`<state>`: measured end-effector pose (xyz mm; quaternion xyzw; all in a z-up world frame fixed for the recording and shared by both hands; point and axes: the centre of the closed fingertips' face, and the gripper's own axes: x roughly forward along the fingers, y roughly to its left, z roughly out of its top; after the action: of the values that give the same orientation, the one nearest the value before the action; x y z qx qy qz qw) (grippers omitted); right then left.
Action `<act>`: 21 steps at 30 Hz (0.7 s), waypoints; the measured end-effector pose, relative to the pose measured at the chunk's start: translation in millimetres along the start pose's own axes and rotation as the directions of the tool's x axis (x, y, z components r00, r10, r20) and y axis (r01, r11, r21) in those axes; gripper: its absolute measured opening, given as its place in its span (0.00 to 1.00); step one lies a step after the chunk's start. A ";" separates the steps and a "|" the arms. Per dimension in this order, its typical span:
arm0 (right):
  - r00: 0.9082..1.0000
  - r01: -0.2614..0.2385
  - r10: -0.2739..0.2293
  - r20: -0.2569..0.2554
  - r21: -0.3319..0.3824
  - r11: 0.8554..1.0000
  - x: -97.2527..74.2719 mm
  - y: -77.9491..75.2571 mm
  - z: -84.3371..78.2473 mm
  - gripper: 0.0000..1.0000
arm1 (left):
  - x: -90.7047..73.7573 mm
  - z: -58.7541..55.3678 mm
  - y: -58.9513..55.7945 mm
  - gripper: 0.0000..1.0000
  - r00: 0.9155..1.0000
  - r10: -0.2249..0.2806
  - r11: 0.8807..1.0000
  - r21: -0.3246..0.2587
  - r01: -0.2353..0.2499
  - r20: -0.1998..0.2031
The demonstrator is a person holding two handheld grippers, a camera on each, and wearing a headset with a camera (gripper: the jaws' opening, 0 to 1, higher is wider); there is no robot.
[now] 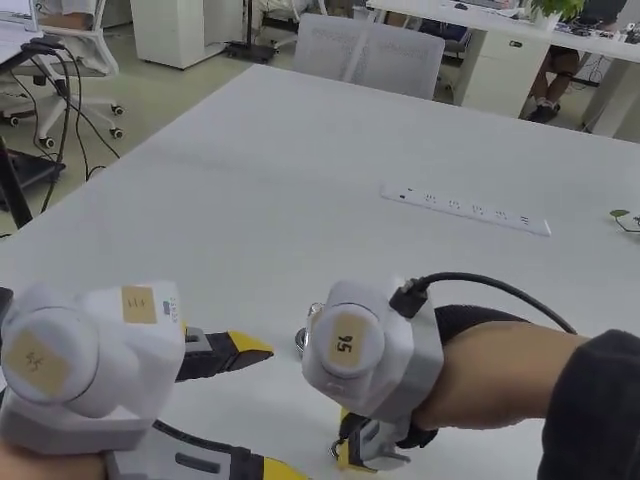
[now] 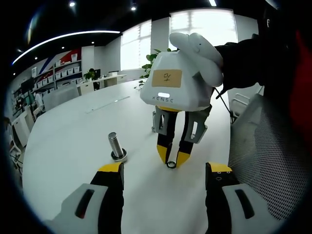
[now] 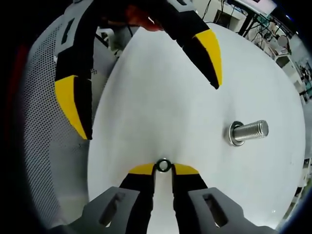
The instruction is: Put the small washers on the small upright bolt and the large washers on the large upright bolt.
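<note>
The right gripper, pointing down at the white table, has its yellow-tipped jaws pinched on a small dark washer, held at the very tips, at or just above the tabletop. Facing it, the left gripper has its jaws spread wide and carries nothing. Just beside the pair, an upright bolt stands on the table with a metal ring around its foot. Whether that ring is a washer already threaded on or part of the bolt cannot be told, nor whether this is the small bolt or the large one. Further back, a white power strip lies on the table. By this evidence the job looks to be in its early stages: one washer is in hand but not yet over the thread, at most one is placed, and how many remain cannot be judged.
</note>
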<state>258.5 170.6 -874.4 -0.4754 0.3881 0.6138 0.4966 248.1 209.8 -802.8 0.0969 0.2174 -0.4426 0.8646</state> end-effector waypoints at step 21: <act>0.997 0.039 -0.043 -0.064 -0.063 0.997 2.0 3.5 1.5 0.14 | 1.0 -2.1 -1.5 0.67 1.000 -0.003 1.000 0.001 0.003 -0.004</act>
<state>254.7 171.8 -876.0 -0.5182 0.3755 0.5992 0.4811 246.8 209.0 -805.0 0.0980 0.2193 -0.4437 0.8634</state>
